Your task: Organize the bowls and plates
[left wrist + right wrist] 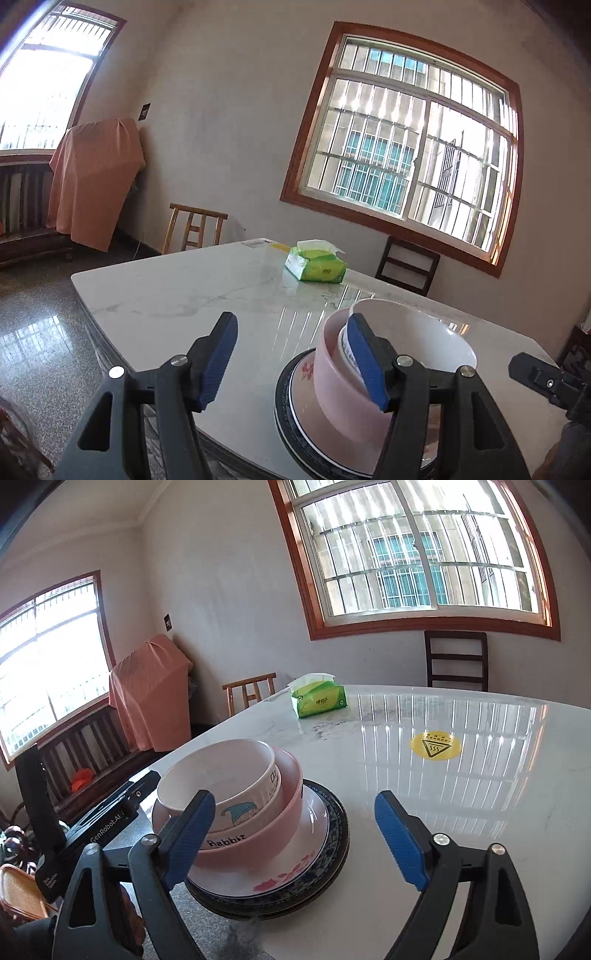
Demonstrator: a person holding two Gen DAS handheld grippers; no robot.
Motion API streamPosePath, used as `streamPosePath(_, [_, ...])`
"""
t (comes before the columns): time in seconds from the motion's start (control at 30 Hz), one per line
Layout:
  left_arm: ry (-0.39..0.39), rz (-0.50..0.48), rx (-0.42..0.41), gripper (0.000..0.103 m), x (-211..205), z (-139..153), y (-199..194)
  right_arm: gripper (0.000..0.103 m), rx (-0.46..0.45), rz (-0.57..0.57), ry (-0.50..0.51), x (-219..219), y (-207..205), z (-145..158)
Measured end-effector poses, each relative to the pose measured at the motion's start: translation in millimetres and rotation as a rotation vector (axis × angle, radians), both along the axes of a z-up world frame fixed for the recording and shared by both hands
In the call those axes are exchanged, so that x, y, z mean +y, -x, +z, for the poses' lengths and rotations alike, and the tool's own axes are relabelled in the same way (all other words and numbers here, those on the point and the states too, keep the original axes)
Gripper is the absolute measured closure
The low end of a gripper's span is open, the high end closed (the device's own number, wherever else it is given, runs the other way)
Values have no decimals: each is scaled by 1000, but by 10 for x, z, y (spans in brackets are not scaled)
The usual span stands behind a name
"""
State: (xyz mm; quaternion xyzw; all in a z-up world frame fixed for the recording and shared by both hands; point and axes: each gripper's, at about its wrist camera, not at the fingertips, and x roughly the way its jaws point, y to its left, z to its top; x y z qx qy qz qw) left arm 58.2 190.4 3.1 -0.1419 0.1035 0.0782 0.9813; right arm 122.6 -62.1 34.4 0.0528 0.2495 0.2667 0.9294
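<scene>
The white bowl has a blue hat picture and black letters. It sits in a pink bowl. The plate under them is white with pink flowers, and the lowest plate is dark blue. The worktop is white with grey marks and a yellow sticker. The tissue pack is green.
</scene>
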Motion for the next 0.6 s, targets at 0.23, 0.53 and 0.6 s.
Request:
streamPosePath(0.23, [-22, -11, -102, 25, -148, 234, 405, 14, -94, -16, 13, -39, 233, 59])
streamPosePath(0.53, [-210, 35, 66, 18, -646, 245, 463, 1, -180, -76, 40, -106, 568, -33])
streamPosePath(0.6, [-224, 2, 114, 18, -712, 210, 421, 1, -178, -76, 49, -124, 606, -54])
